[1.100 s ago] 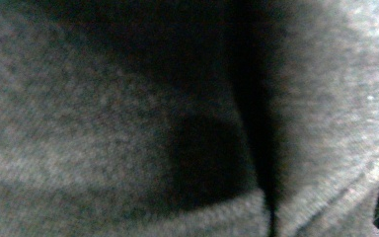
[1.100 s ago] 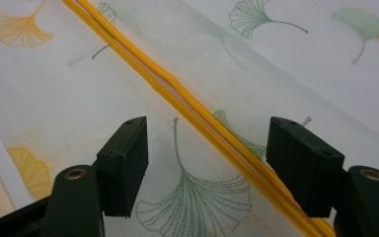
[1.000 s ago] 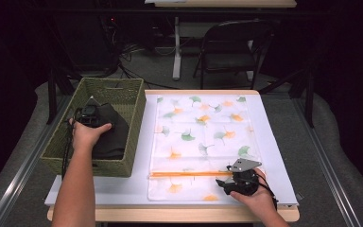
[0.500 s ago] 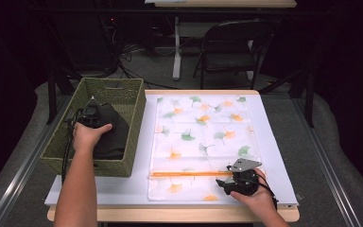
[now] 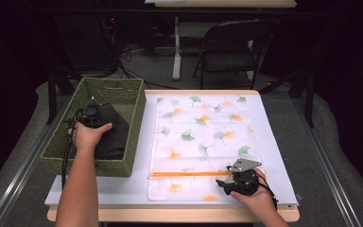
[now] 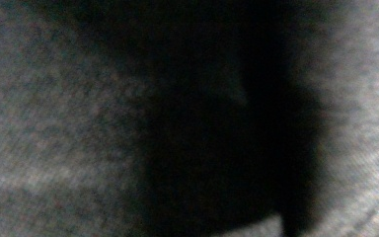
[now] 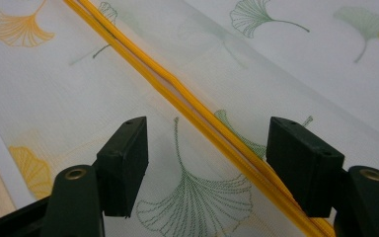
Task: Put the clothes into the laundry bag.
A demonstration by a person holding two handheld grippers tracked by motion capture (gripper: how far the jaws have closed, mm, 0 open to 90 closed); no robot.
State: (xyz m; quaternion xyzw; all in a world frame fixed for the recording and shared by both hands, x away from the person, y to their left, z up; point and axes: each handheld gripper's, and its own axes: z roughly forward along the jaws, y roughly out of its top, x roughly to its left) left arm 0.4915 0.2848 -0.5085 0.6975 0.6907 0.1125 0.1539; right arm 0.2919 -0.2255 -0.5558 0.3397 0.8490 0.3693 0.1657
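Note:
A white mesh bag (image 5: 203, 137) printed with green and orange leaves lies flat on the table, with an orange zipper (image 5: 184, 174) running across near its front end. My right gripper (image 5: 228, 182) rests at the bag's front right corner. Its jaws stand open over the zipper (image 7: 197, 113), one on each side, with nothing held (image 7: 207, 143). My left gripper (image 5: 90, 119) is down in the green woven basket (image 5: 138, 124), pressed against a dark garment (image 5: 112, 138). Grey fabric (image 6: 54, 123) sits right up against that gripper's camera and its jaws are hidden.
The bag lies on a white board (image 5: 275, 142) covering the wooden table. The basket stands at the table's left edge. A folding chair (image 5: 236, 47) and floor cables (image 5: 127, 56) are beyond the far edge.

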